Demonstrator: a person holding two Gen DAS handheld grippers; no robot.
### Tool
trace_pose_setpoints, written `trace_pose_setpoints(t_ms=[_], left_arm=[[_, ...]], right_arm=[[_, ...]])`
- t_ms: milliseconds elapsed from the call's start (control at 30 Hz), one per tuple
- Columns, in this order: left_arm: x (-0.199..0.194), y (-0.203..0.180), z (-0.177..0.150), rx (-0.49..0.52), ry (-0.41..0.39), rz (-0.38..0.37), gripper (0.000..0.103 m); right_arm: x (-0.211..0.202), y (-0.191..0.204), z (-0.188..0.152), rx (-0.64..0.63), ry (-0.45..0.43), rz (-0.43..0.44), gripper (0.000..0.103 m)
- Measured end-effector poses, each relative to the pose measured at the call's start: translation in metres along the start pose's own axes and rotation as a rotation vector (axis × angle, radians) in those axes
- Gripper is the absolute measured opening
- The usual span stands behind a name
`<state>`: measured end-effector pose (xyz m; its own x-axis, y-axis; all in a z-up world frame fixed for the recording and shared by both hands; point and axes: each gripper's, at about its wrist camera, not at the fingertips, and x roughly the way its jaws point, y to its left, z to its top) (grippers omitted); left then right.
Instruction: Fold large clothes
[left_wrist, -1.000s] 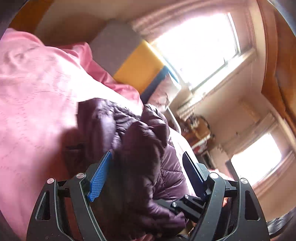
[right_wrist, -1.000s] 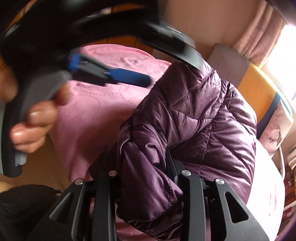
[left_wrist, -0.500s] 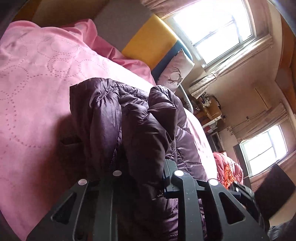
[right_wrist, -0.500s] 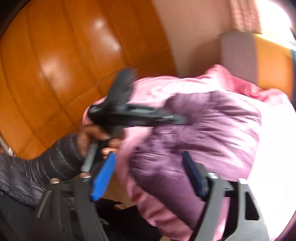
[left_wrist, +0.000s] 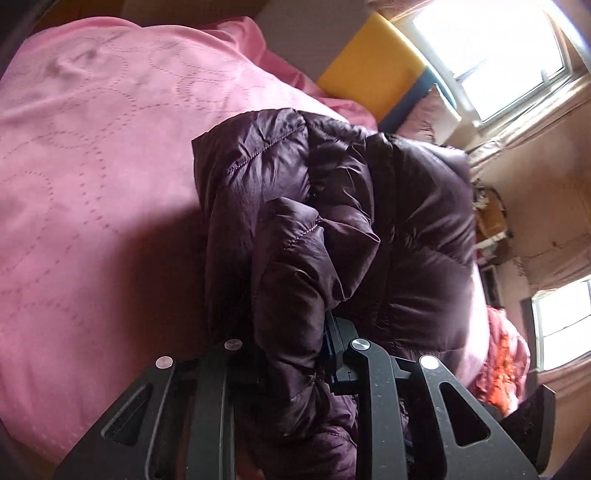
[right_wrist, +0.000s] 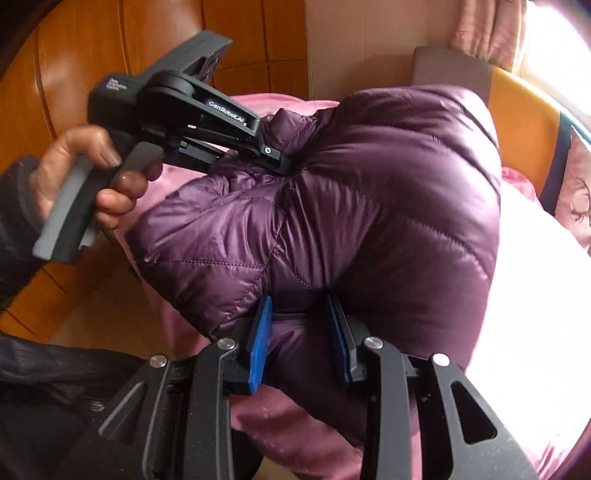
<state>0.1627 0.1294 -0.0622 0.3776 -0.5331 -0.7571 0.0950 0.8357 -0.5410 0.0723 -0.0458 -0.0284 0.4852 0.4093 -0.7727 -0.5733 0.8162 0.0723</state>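
Note:
A dark purple quilted puffer jacket (left_wrist: 332, 221) is bunched up above a pink bedspread (left_wrist: 92, 166). My left gripper (left_wrist: 291, 332) is shut on a thick fold of the jacket, its fingers buried in the fabric. In the right wrist view the same jacket (right_wrist: 369, 192) fills the middle, and the left gripper (right_wrist: 273, 158) bites its upper left edge, held by a hand (right_wrist: 92, 173). My right gripper (right_wrist: 301, 339) has its blue pads (right_wrist: 260, 343) on either side of a bulge of the jacket's lower edge and squeezes it.
A wooden wardrobe (right_wrist: 92, 48) stands at the left. A grey and yellow cushion (left_wrist: 369, 70) and a patterned pillow (right_wrist: 576, 184) lie at the head of the bed under a bright window (left_wrist: 498, 48). An orange-pink heap (left_wrist: 506, 365) lies at the right.
The left gripper shut on a fold of the jacket and lifted it. The right gripper let go, swung away open, then came back and closed on the jacket's lower edge.

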Motion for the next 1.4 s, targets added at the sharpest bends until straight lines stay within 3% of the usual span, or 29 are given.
trace_pose_setpoints(t_ms=[100, 167, 267, 333, 433, 533, 600, 733, 867, 1067, 1233, 1333, 1400], left_arm=[[0.002, 0.000, -0.010, 0.000, -0.037, 0.023, 0.023], [0.001, -0.003, -0.014, 0.005, -0.056, 0.038, 0.023], [-0.003, -0.011, -0.015, 0.039, -0.083, 0.064, 0.024], [-0.005, -0.013, -0.014, 0.048, -0.095, 0.066, 0.024], [-0.006, -0.018, -0.016, 0.069, -0.114, 0.078, 0.024], [-0.006, -0.020, -0.017, 0.078, -0.128, 0.084, 0.024], [-0.007, -0.018, -0.021, 0.074, -0.133, 0.077, 0.024], [-0.006, -0.012, -0.023, 0.064, -0.142, 0.059, 0.026], [-0.004, -0.006, -0.027, 0.052, -0.140, 0.037, 0.026], [-0.002, -0.011, -0.030, 0.090, -0.142, 0.079, 0.026], [-0.009, -0.033, -0.038, 0.159, -0.192, 0.209, 0.026], [-0.015, -0.042, -0.043, 0.180, -0.220, 0.274, 0.033], [-0.018, -0.044, -0.045, 0.185, -0.239, 0.320, 0.045]], right_arm=[[-0.002, -0.006, 0.001, -0.007, 0.019, 0.020, 0.030], [-0.005, -0.015, 0.010, 0.003, 0.062, 0.084, 0.031], [-0.026, -0.040, 0.031, 0.049, 0.081, 0.227, 0.043], [-0.042, -0.060, 0.046, 0.098, 0.027, 0.260, 0.049], [-0.059, -0.093, 0.079, 0.191, -0.088, 0.224, 0.060], [-0.050, -0.121, 0.118, 0.265, -0.140, 0.132, 0.060], [-0.033, -0.131, 0.140, 0.294, -0.134, 0.083, 0.060], [0.023, -0.144, 0.166, 0.330, -0.041, -0.031, 0.062], [0.071, -0.142, 0.159, 0.316, 0.032, -0.124, 0.064], [0.105, -0.138, 0.142, 0.281, 0.090, -0.162, 0.068], [0.112, -0.132, 0.135, 0.286, 0.086, -0.142, 0.069], [0.104, -0.136, 0.134, 0.307, 0.067, -0.106, 0.075], [0.091, -0.138, 0.132, 0.324, 0.051, -0.069, 0.083]])
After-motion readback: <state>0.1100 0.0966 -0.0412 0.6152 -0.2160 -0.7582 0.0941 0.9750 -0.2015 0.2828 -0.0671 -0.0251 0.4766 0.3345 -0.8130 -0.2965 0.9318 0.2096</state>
